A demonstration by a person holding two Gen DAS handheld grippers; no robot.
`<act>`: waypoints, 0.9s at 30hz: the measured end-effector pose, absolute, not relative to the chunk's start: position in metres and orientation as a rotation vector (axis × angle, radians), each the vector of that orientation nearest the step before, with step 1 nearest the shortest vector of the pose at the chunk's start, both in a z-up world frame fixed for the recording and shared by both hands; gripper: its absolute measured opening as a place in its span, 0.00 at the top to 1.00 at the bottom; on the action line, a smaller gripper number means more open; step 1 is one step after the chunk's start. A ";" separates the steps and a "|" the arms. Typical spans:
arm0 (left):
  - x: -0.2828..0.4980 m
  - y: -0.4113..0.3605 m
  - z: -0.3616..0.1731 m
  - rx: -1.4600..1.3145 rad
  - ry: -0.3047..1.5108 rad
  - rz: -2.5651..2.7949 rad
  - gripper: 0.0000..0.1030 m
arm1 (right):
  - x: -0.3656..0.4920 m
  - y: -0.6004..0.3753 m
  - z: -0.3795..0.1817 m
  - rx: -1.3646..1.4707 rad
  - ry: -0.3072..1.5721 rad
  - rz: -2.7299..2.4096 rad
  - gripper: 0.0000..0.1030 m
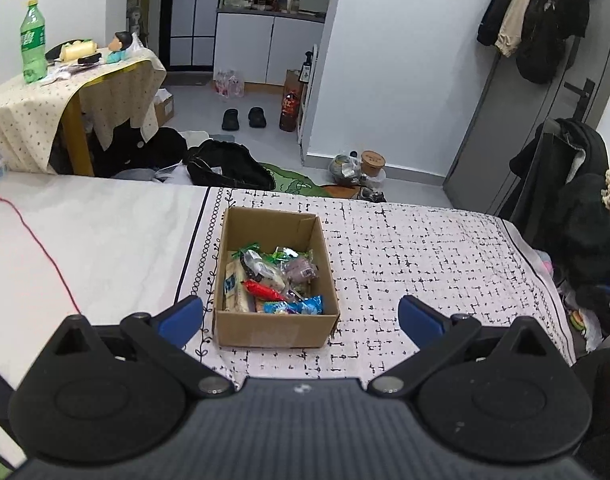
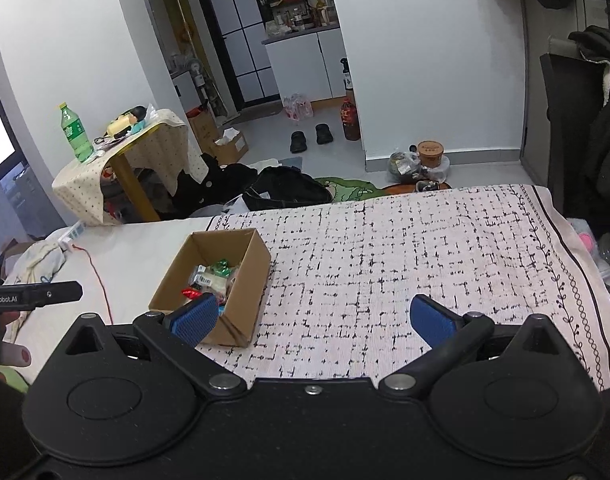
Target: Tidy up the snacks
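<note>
we see the cardboard box (image 1: 276, 322) on the patterned cloth (image 1: 425, 264), snacks (image 1: 273, 280) piled inside it. left gripper (image 1: 301, 320) jaws wide apart, empty, just short of the box. right gripper (image 2: 311, 320) jaws also apart, empty, box at its left finger.

Open brown cardboard box (image 1: 276, 322) sits upright on the patterned bedspread (image 1: 425, 264), near its bordered edge, flaps folded down. Contents: assorted wrapped snacks (image 1: 271, 282) lying loose in a jumble on the box floor. Among them are a red packet (image 1: 263, 290), a blue packet (image 1: 301, 305), green-wrapped pieces (image 1: 247, 248), a pale long pack (image 1: 235, 288). Contents stay well below the rim.
</note>
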State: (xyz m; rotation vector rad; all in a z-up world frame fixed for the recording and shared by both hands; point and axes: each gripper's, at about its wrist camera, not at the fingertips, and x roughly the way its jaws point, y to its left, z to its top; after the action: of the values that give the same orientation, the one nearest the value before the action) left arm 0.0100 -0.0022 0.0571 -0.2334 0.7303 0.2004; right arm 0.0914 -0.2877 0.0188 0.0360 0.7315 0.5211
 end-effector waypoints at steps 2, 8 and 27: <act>0.005 -0.006 0.056 -0.226 0.733 0.202 0.00 | 0.087 -0.289 0.017 0.039 0.739 0.520 0.00; -0.007 -0.012 0.054 -0.237 0.738 0.192 0.00 | 0.077 -0.295 0.014 0.033 0.751 0.524 0.00; -0.010 -0.022 0.055 -0.223 0.728 0.180 0.00 | 0.072 -0.297 0.017 0.027 0.738 0.532 0.00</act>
State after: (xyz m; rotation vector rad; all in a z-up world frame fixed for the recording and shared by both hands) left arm -0.0105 -0.0223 0.0553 -0.2232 0.7275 0.1797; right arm 0.0718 -0.2972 0.0168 0.0273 0.7377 0.5318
